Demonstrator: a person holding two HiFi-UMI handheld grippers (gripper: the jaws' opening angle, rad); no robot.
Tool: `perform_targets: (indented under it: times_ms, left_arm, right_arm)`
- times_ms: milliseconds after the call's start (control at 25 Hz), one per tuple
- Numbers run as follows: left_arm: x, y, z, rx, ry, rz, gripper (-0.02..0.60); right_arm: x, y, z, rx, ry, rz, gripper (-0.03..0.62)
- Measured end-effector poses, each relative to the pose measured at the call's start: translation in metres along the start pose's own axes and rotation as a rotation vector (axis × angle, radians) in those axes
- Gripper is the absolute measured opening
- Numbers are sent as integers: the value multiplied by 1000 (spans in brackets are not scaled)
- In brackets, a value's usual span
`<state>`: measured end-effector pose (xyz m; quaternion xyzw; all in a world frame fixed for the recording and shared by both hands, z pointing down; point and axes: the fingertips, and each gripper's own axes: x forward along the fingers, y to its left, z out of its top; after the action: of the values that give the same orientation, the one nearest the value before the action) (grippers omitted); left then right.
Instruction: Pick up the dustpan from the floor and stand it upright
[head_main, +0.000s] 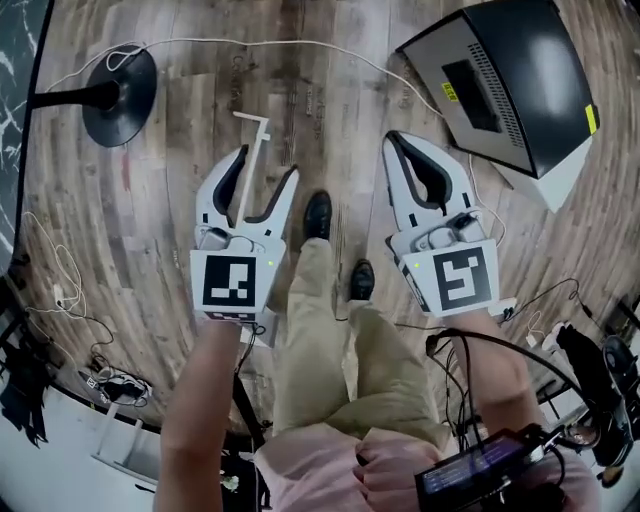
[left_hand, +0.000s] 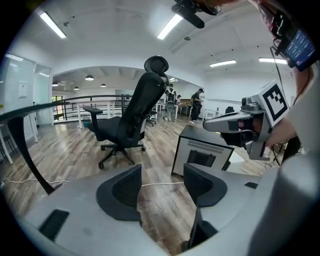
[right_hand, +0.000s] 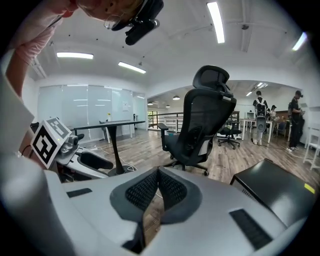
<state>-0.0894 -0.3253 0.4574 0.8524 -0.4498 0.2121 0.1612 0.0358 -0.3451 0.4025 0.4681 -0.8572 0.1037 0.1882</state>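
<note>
First, read the left gripper (head_main: 267, 160) as spread wide: between its pads, find only bare wooden floor (left_hand: 165, 200) and a stretch of white cable (left_hand: 160, 184), nothing clamped. Read the right gripper (right_hand: 157, 170) as closed tip to tip on nothing, ribbed pads pressed face to face. Locate both grippers side by side above the floor, either side of the person's legs (head_main: 320, 330), each pointing forward and somewhat downward. Beneath the left gripper in the head view, find a thin white rod (head_main: 264, 135) with a short crossbar at its far end, lying along the gap between the two jaws, with no contact visible in the left gripper view. Cannot confirm this rod as the handle of the dustpan; cannot make out a pan in any view. Ahead of the left gripper, note a black office chair (left_hand: 131, 117) on castors. Near the right gripper, on its right, note a black box (head_main: 505, 80) with a grey vented front. Far left, note a round black stand base (head_main: 120, 95), with the cable trailing past it across the floor toward the box. Nearest the body, note two black shoes (head_main: 318, 215).
</note>
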Motion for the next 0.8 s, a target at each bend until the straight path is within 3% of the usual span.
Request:
perform_targets:
  times_ms: [360, 800]
  left_arm:
    - [53, 29, -113, -19, 85, 5, 265]
    - [90, 56, -239, -65, 208, 9, 275]
  right_arm:
    - [63, 15, -50, -9, -53, 29, 0]
    - [85, 21, -134, -3, -9, 20, 1]
